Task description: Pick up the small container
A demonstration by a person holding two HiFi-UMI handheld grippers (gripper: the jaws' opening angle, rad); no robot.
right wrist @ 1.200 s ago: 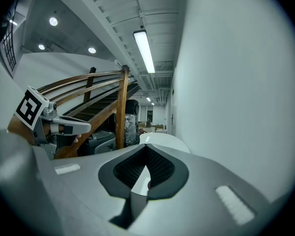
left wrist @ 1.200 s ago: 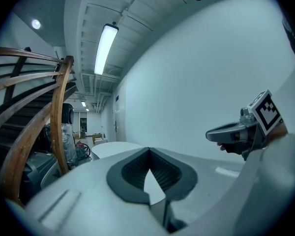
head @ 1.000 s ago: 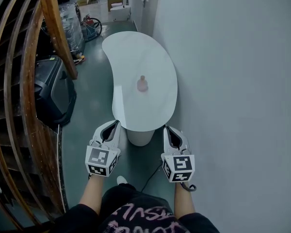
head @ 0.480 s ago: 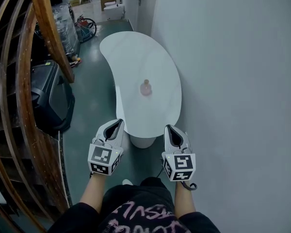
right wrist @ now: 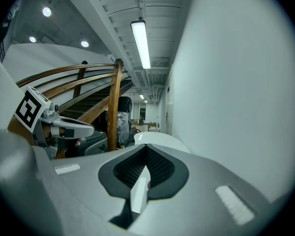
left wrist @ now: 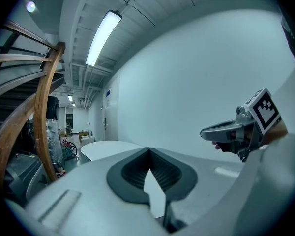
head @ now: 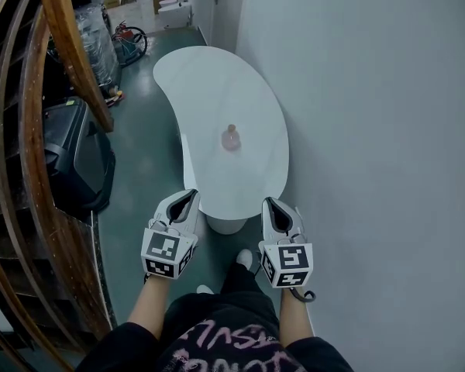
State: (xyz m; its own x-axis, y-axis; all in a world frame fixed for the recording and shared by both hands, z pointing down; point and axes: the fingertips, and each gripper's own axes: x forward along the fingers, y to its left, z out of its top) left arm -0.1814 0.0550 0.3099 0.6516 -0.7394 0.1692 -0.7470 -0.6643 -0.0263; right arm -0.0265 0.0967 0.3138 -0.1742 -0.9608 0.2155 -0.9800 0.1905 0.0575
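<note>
The small container (head: 231,138), a pinkish bottle-like thing, stands upright near the middle of the near half of a white kidney-shaped table (head: 217,84). Both grippers hover side by side short of the table's near end, well apart from the container. My left gripper (head: 187,196) is shut with nothing in it, and so is my right gripper (head: 270,204). In the left gripper view the jaws (left wrist: 148,151) meet at their tips, with the table (left wrist: 105,146) far beyond. The right gripper view shows the same closed jaws (right wrist: 146,149) and the table (right wrist: 157,140).
A plain white wall (head: 372,130) runs close along the table's right side. A curved wooden stair railing (head: 74,53) and a black bin (head: 74,157) line the left. Green floor (head: 147,153) lies between them. A shoe (head: 246,260) shows below the grippers.
The person has stepped forward, so the table's near end sits a little closer to the grippers. A shoe has come into view. Both grippers keep their pose and stay shut.
</note>
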